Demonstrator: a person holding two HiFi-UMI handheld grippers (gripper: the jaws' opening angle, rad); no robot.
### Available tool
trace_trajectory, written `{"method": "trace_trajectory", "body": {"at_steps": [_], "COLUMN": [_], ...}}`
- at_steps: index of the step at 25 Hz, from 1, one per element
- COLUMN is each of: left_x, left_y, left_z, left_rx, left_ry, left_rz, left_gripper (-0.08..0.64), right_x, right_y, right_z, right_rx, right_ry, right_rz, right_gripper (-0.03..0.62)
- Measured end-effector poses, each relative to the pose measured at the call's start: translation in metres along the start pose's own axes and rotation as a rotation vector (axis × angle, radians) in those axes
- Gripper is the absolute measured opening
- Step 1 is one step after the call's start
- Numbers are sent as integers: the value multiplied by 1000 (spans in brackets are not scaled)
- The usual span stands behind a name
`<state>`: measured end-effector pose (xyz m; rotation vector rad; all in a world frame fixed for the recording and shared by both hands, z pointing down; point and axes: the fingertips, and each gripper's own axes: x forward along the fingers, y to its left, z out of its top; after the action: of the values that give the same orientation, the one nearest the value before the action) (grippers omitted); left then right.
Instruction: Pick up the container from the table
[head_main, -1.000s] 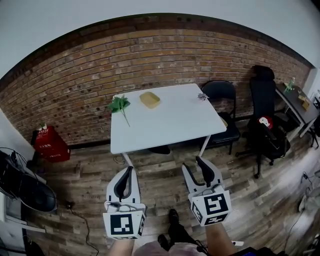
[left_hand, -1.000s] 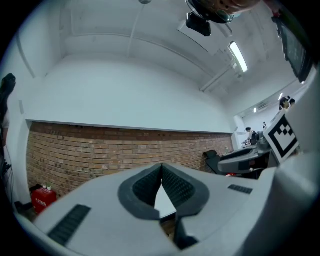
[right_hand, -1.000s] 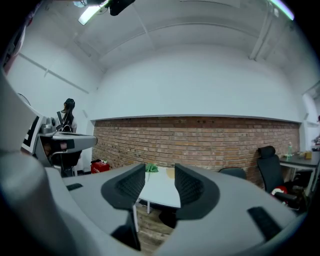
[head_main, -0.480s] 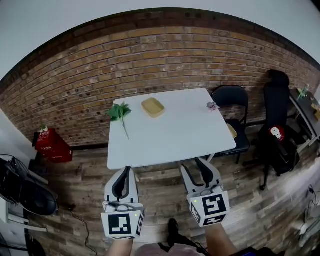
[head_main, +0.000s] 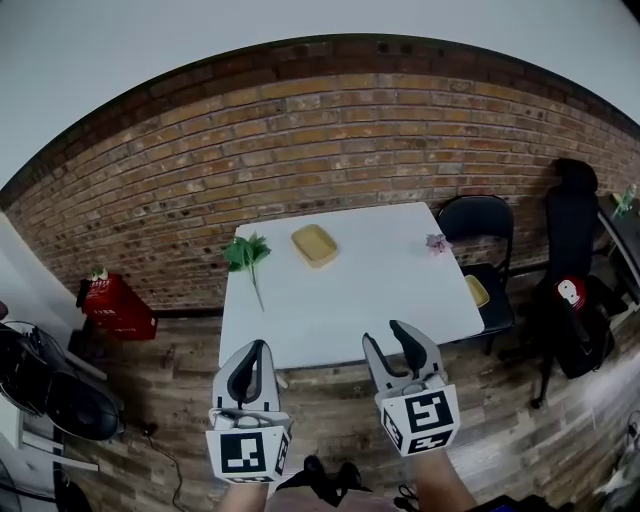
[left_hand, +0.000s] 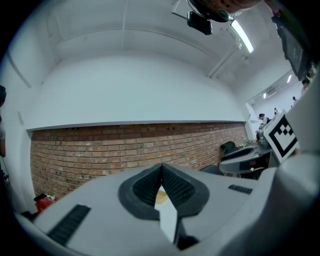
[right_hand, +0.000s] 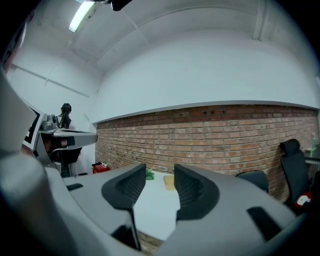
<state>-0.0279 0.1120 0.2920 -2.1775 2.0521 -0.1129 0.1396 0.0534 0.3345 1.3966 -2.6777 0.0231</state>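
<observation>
A shallow yellow container (head_main: 314, 245) lies on the far part of the white table (head_main: 350, 300), apart from both grippers. My left gripper (head_main: 257, 346) hovers over the floor just short of the table's near edge, jaws shut with nothing in them. My right gripper (head_main: 386, 334) hangs beside it at the near edge, open and empty. In the left gripper view a sliver of the container (left_hand: 161, 198) shows below the shut fingertips of the left gripper (left_hand: 161, 167). In the right gripper view the container (right_hand: 169, 181) sits on the table (right_hand: 155, 210), beyond the open right gripper (right_hand: 160, 172).
A green leafy sprig (head_main: 247, 253) lies at the table's far left and a small flower (head_main: 436, 242) at its far right. A black chair (head_main: 480, 218) with a yellow item (head_main: 477, 290) stands to the right, beyond it an office chair (head_main: 573, 260). A red crate (head_main: 115, 305) sits by the brick wall (head_main: 300, 140).
The table has come closer and lower in the head view, its near edge now reaching the grippers' tips. Both grippers keep the same pose, left shut and right open.
</observation>
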Motion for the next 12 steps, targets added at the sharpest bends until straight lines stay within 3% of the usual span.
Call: {"method": "trace_trajectory", "body": {"at_steps": [12], "left_x": [52], "left_y": [43], "left_z": [-28], "left_rx": [-40], "left_ry": [8], "left_rz": [47], "left_gripper": [9], "right_x": [74], "right_y": [-6], "right_z": [-5], "right_rx": [-33], "right_ry": [24], "right_rz": [22], "right_gripper": [183]}}
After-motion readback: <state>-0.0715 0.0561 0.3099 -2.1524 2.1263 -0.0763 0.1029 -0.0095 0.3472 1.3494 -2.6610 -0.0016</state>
